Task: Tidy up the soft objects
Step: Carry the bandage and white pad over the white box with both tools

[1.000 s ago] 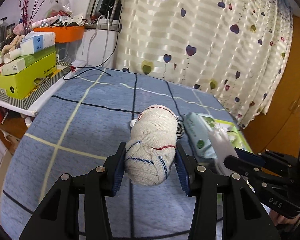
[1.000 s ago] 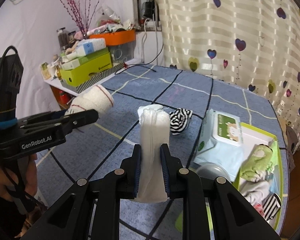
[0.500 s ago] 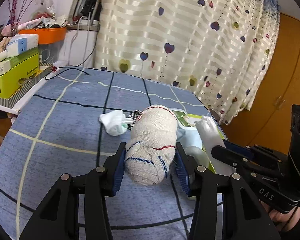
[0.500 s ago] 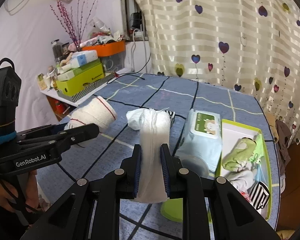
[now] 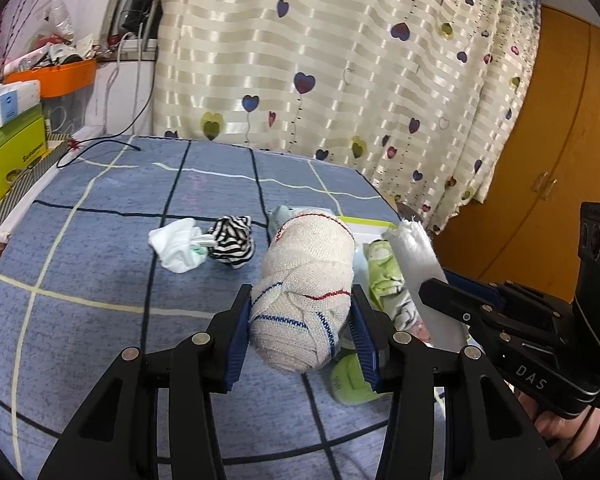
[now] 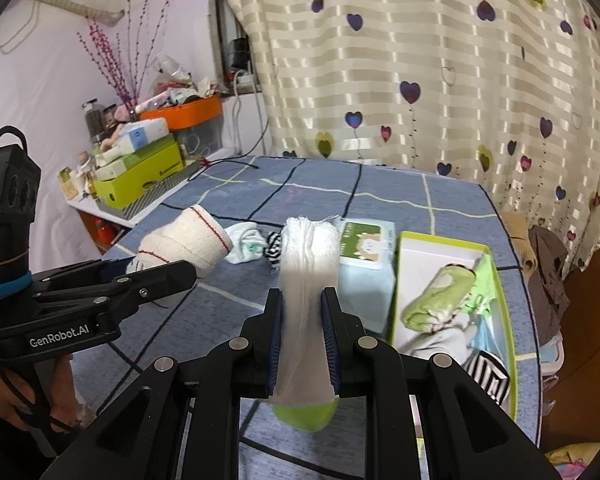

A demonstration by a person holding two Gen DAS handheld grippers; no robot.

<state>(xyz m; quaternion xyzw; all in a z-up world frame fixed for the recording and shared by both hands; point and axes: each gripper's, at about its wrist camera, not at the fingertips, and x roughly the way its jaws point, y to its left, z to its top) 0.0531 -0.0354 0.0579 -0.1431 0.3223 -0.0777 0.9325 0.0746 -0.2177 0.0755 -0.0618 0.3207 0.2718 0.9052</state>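
- A cream knitted bundle (image 5: 306, 288) with thin red and blue stripes is clamped between the blue pads of the left gripper (image 5: 302, 330), held up above a blue checked bedspread (image 5: 100, 280)
- A folded white cloth (image 6: 309, 300) stands upright, pinched between the nearly closed pads of the right gripper (image 6: 303, 338), also lifted clear of the bedspread
- The two grippers are side by side, the cream bundle to the left of the white cloth
- On the bedspread beyond them lie a small white sock (image 5: 178, 249) and, touching its right side, a black-and-white striped sock (image 5: 233, 241)
- To the right sits a light blue wipes pack (image 6: 365, 258), and just right of it a lime green box (image 6: 500, 276) holding a rolled green cloth (image 6: 438, 300) and other small garments
- A green item (image 6: 305, 414) lies under the right gripper; what it is cannot be told
- Far behind hangs a cream striped curtain (image 5: 340, 80) with heart shapes; a cluttered shelf (image 6: 140, 160) stands at far left
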